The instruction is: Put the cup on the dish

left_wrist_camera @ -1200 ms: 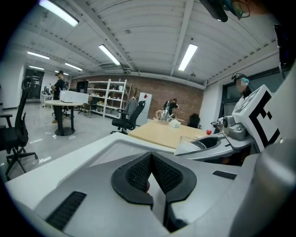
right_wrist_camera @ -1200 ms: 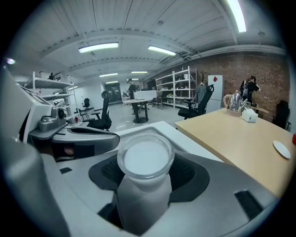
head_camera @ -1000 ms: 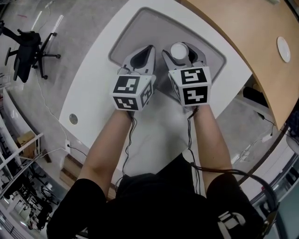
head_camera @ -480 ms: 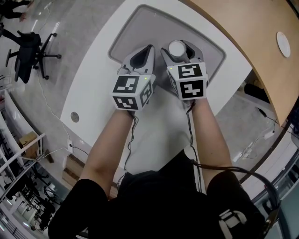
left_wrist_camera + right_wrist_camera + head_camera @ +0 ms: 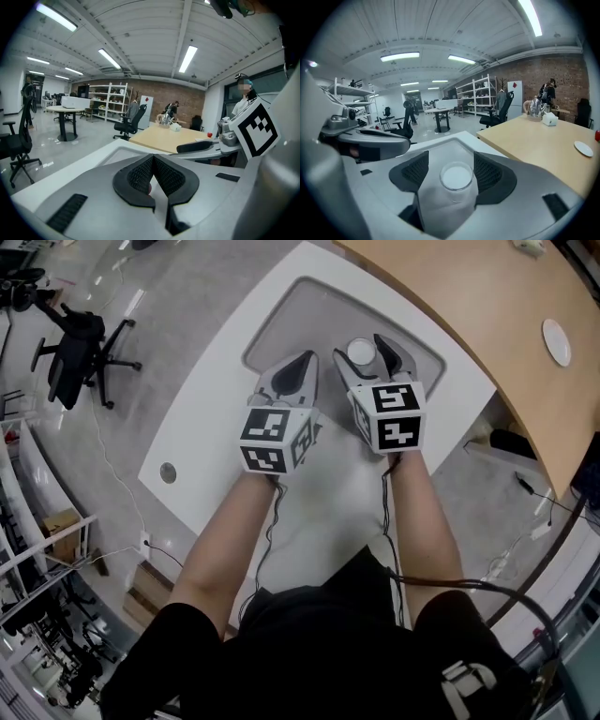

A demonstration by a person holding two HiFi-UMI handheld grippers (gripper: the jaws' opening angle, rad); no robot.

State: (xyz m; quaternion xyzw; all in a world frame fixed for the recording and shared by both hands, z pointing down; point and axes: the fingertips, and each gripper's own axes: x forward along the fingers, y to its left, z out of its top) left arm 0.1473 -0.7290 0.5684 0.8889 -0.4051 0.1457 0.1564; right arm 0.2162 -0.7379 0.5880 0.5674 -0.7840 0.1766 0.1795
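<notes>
White-bottomed cup [image 5: 457, 178] sits clamped in the right gripper [image 5: 365, 352], over the white tabletop [image 5: 216, 418]; the left gripper [image 5: 153, 158] is pinched together, empty. Pickup looks done. The dish [image 5: 556, 341] lies well apart on the wooden tabletop [image 5: 469, 296], so carrying and placing remain.
</notes>
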